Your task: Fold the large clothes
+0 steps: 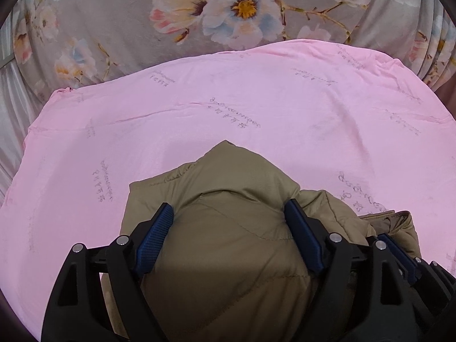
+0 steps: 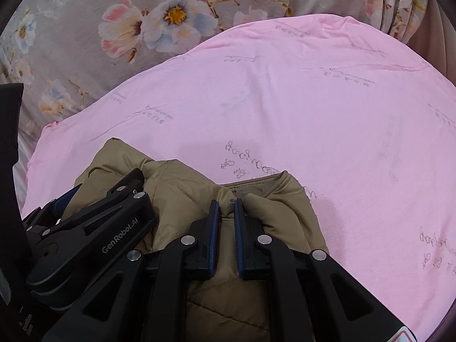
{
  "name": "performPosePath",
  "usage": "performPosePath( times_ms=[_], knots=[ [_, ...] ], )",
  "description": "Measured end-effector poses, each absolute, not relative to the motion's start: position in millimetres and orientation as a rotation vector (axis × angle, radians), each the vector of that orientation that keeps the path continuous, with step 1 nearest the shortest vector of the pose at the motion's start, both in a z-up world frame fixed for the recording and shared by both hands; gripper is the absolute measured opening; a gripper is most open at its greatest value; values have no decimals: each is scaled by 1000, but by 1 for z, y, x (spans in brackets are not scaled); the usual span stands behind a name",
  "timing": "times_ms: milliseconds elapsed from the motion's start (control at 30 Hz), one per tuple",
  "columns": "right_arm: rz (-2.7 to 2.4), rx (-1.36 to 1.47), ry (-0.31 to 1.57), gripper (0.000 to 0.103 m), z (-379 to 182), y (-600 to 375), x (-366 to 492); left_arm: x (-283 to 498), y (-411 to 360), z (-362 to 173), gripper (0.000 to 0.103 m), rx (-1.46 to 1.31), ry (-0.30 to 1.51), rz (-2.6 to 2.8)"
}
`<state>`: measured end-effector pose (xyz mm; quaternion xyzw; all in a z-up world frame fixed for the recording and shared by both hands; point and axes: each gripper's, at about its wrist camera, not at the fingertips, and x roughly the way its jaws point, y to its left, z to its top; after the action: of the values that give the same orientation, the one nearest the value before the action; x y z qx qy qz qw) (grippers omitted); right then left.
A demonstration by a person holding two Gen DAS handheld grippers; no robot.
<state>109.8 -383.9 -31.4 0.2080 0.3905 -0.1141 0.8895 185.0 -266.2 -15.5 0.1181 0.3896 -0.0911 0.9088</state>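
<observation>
An olive-brown quilted jacket point(image 1: 228, 242) lies bunched at the near edge of a pink sheet point(image 1: 199, 119). My left gripper point(image 1: 229, 213) has its jaws wide apart around a puffed bulge of the jacket; the blue pads point(image 1: 155, 233) press its sides. My right gripper point(image 2: 226, 208) is nearly closed, pinching a fold of the jacket point(image 2: 176, 191) near its collar edge. The left gripper also shows in the right wrist view point(image 2: 85, 228), close on the left. The right gripper's pad shows at the right in the left wrist view point(image 1: 399, 256).
The pink sheet point(image 2: 313, 114) with faint printed lettering covers the bed. Beyond it lies a grey floral bedspread point(image 1: 142, 28), which also shows in the right wrist view point(image 2: 85, 42). A dark object point(image 2: 10, 119) stands at the left edge.
</observation>
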Motion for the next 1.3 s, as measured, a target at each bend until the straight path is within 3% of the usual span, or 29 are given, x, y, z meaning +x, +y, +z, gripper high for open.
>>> performPosePath(
  times_ms=[300, 433, 500, 533, 600, 633, 667, 1300],
  knots=[
    [-219, 465, 781, 7, -31, -390, 104, 185, -265, -11, 79, 240, 814, -198],
    [-269, 399, 697, 9, 3, -373, 59, 156, -237, 14, 77, 186, 827, -257],
    [-248, 403, 661, 10, 14, -361, 39, 138, -226, 27, 69, 179, 814, -277],
    [-243, 403, 651, 11, 18, -357, 32, 126, -219, 33, 59, 172, 810, -299],
    [-246, 367, 633, 11, 25, -345, 18, 108, -211, 39, 33, 171, 798, -334],
    [-249, 348, 630, 11, 27, -341, 15, 102, -209, 41, 14, 180, 795, -343],
    [-241, 333, 639, 11, 27, -336, 14, 98, -207, 41, 4, 180, 800, -354],
    [-250, 313, 644, 9, -18, -325, 22, 92, -217, 1, 0, 235, 753, -314]
  ],
)
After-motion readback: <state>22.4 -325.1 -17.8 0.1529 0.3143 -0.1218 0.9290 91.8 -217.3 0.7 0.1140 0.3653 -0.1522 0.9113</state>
